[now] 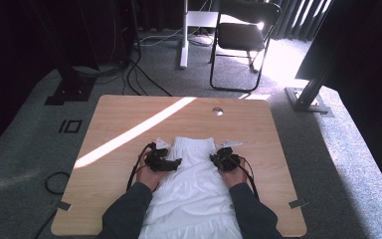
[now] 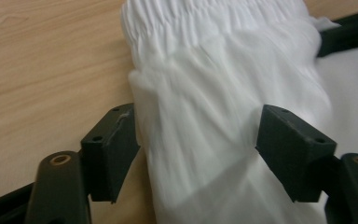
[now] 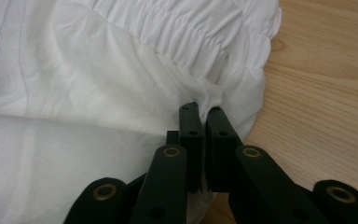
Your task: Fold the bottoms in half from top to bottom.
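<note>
While the white garment [image 1: 194,189] lies flat on the desk [image 1: 109,164] (gathered waistband at the far end), the left gripper [image 2: 196,149] has its jaws spread astride the cloth's left edge, not pressing it. Right gripper [image 3: 204,119]: jaws pressed together, pinching a fold below the waistband.

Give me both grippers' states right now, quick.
Left gripper: open, jaws standing apart around a fold of the white garment.
Right gripper: shut, pinching the white garment's edge just below its gathered waistband.
</note>
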`<move>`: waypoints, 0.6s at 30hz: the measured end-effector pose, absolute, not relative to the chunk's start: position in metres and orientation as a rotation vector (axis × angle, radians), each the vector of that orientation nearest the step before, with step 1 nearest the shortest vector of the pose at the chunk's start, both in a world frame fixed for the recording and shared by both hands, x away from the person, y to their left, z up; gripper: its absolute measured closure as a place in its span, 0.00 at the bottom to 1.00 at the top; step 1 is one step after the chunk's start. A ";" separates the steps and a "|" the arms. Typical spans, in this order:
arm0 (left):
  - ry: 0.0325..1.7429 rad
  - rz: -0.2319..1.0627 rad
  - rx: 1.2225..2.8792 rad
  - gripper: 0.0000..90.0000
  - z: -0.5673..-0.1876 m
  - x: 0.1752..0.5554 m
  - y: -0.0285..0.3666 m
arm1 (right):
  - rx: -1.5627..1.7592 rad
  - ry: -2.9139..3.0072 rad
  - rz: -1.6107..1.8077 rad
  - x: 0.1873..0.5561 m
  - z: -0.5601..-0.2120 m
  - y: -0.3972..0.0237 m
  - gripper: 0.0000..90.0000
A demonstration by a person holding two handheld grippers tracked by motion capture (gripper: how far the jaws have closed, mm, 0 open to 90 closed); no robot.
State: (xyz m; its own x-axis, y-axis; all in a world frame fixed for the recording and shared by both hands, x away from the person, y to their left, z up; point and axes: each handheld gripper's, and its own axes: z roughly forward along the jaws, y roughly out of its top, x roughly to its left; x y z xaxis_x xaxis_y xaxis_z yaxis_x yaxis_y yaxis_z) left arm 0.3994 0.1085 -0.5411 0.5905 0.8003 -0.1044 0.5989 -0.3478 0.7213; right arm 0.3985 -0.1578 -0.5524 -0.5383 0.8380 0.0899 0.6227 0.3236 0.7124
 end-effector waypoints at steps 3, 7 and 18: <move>1.100 0.365 2.119 0.31 -0.548 0.409 0.097 | 1.314 2.298 1.034 0.399 -0.552 -0.158 0.96; 1.064 0.425 2.163 0.36 -0.550 0.409 0.092 | 1.323 2.300 1.044 0.399 -0.552 -0.159 0.96; 1.056 0.424 2.163 0.47 -0.550 0.408 0.091 | 1.421 2.159 1.154 0.410 -0.528 -0.177 0.36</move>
